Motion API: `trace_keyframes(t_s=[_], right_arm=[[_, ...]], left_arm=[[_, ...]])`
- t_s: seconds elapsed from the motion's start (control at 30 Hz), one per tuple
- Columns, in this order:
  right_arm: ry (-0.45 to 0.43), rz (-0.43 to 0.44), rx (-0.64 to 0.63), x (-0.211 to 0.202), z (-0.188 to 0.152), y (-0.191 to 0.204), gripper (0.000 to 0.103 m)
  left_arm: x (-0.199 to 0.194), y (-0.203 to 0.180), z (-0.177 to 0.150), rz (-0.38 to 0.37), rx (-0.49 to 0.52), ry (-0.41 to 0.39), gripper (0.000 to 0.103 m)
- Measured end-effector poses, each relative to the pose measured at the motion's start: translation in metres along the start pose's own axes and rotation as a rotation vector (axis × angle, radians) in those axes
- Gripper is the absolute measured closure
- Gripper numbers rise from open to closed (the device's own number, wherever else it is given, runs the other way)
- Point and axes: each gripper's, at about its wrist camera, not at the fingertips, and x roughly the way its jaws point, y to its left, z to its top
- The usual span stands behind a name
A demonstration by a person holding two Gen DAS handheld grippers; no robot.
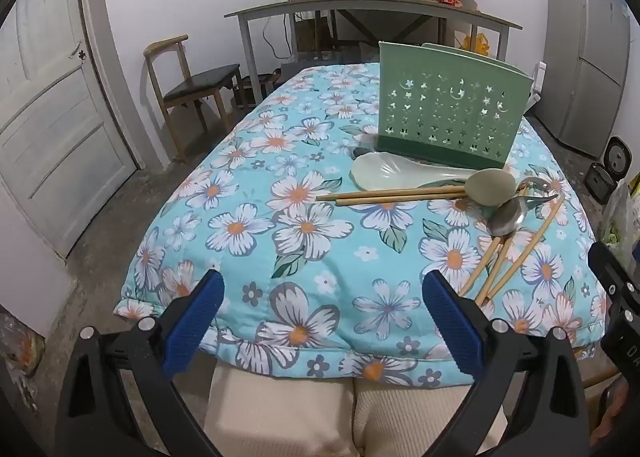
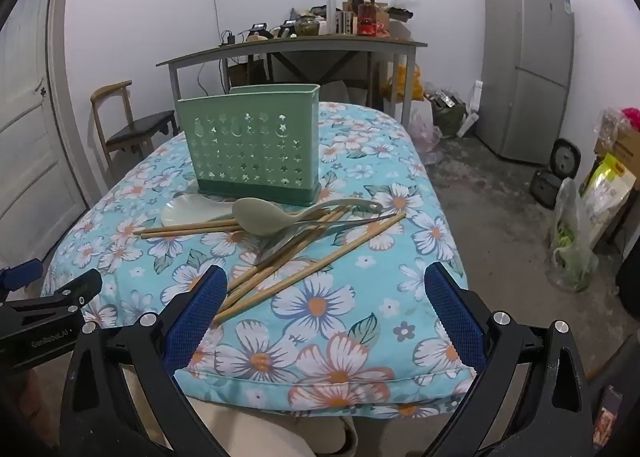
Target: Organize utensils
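Note:
A green perforated utensil holder (image 1: pixel 448 113) (image 2: pixel 252 145) stands upright on the flowered blue tablecloth (image 1: pixel 280 225) (image 2: pixel 360 297). In front of it lie a pale rice paddle (image 1: pixel 384 173) (image 2: pixel 192 209), a grey-green spoon (image 1: pixel 490 187) (image 2: pixel 260 217), a metal spoon (image 1: pixel 506 219) (image 2: pixel 280 243) and several bamboo chopsticks (image 1: pixel 396 195) (image 2: pixel 304 261). My left gripper (image 1: pixel 322 317) hangs open over the table's near edge, left of the utensils, nothing between its blue pads. My right gripper (image 2: pixel 326 309) is open too; the chopsticks' near ends lie beside its left pad (image 2: pixel 196 309).
A wooden chair (image 1: pixel 188 93) (image 2: pixel 128 125) stands left of the table, by a white door (image 1: pixel 52 129). A cluttered grey desk (image 1: pixel 372 9) (image 2: pixel 288 47) is behind. A grey fridge (image 2: pixel 528 61) and bags (image 2: pixel 572 241) sit on the right. A person's light-trousered legs (image 1: pixel 320 413) are below the table edge.

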Motion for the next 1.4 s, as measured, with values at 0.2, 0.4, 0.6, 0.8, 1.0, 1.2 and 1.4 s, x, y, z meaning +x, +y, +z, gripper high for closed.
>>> trace_keyframes(t_s=[0.2, 0.4, 0.6, 0.8, 1.0, 1.2, 1.4], right_arm=[[0.011, 0.019, -0.006, -0.0012, 0.0019, 0.0072, 0.008], [0.048, 0.016, -0.001, 0.0035, -0.0036, 0.0084, 0.008], [0.081, 0.015, 0.008, 0.0020, 0.0021, 0.0032, 0.008], [0.086, 0.007, -0.003, 0.0022, 0.0019, 0.0045, 0.008], [0.095, 0.008, -0.009, 0.0028, 0.0016, 0.0036, 0.008], [0.104, 0.008, -0.005, 0.0041, 0.0014, 0.0027, 0.008], [0.105, 0.007, -0.003, 0.0044, 0.0007, 0.0018, 0.008]], left_arm=[[-0.0001, -0.0001, -0.0003, -0.010, 0.007, -0.001, 0.006], [0.0031, -0.0009, -0.0027, -0.020, 0.007, 0.011, 0.006], [0.0032, 0.0001, -0.0031, -0.020, 0.007, 0.013, 0.006], [0.0028, 0.0034, -0.0039, -0.009, 0.003, 0.013, 0.006], [0.0030, 0.0041, -0.0036, 0.002, 0.003, 0.017, 0.006], [0.0037, 0.0048, -0.0030, 0.006, 0.004, 0.018, 0.006], [0.0041, 0.0061, -0.0034, 0.010, 0.003, 0.018, 0.006]])
